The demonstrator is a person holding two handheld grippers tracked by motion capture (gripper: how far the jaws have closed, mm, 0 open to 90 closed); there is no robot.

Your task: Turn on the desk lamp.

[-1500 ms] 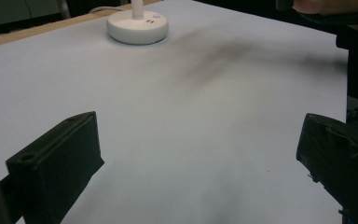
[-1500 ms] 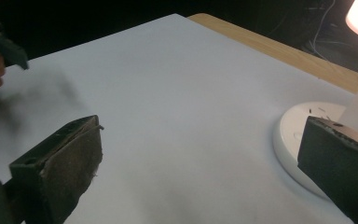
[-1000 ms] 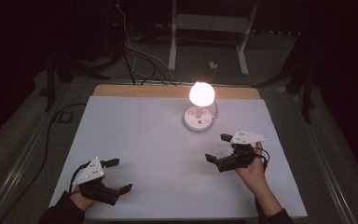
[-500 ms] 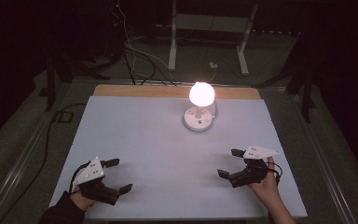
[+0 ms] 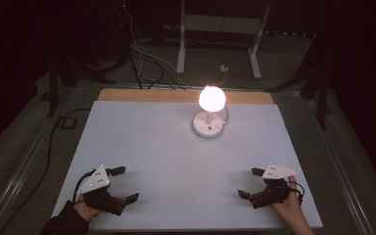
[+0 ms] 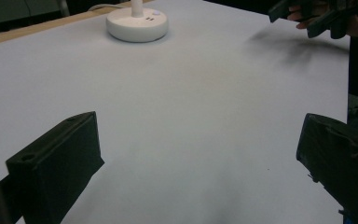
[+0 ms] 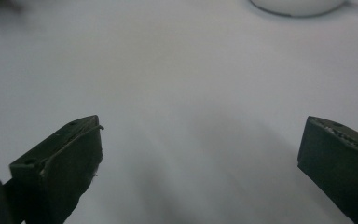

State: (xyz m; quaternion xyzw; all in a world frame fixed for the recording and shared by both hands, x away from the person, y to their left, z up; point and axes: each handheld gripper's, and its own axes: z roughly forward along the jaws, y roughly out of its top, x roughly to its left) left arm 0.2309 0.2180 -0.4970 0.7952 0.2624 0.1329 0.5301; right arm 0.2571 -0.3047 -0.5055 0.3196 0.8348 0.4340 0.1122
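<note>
Lit lamp [image 5: 209, 115] on white worktop [image 5: 176, 161], near far edge, right of centre. Round white base flat on the surface, short stem, glowing globe bulb on top, too bright for detail. Thin white cord running off behind base toward far edge. Strip of bare wood [image 5: 142, 95] showing along far edge beyond the white sheet.

Left gripper [image 5: 124, 184] near the near-left corner, held low over worktop, hand [image 5: 87, 211] wrapped around the rear, dark sleeve entering from bottom. Grey three-cornered plate on top. Jaws spread wide apart, nothing between them. In left gripper view, gripper [image 6: 196, 154] with both black jaws at the frame sides, bare white surface between; lamp base [image 6: 137, 23] at top, well apart; other hand's gripper [image 6: 307, 16] at top right corner, its shadow smeared on worktop below it.

Right gripper [image 5: 252, 182] near the near-right corner, also low over the surface, hand [image 5: 290, 208] behind it, cable looped at the wrist side. Grey plate on top, pointing right. Jaws parted wide, empty. In right gripper view, gripper [image 7: 200, 149] with jaws at left and right of frame, plain white surface between, soft shadow under them; edge of lamp base [image 7: 296, 6] cut off at the top, well apart.

Both grippers well apart from each other and from lamp, pointing roughly toward worktop centre. Contact with surface: cannot tell.

Beyond the table: dark floor, loose cables [image 5: 142, 58], white metal stand legs [image 5: 218, 29].
</note>
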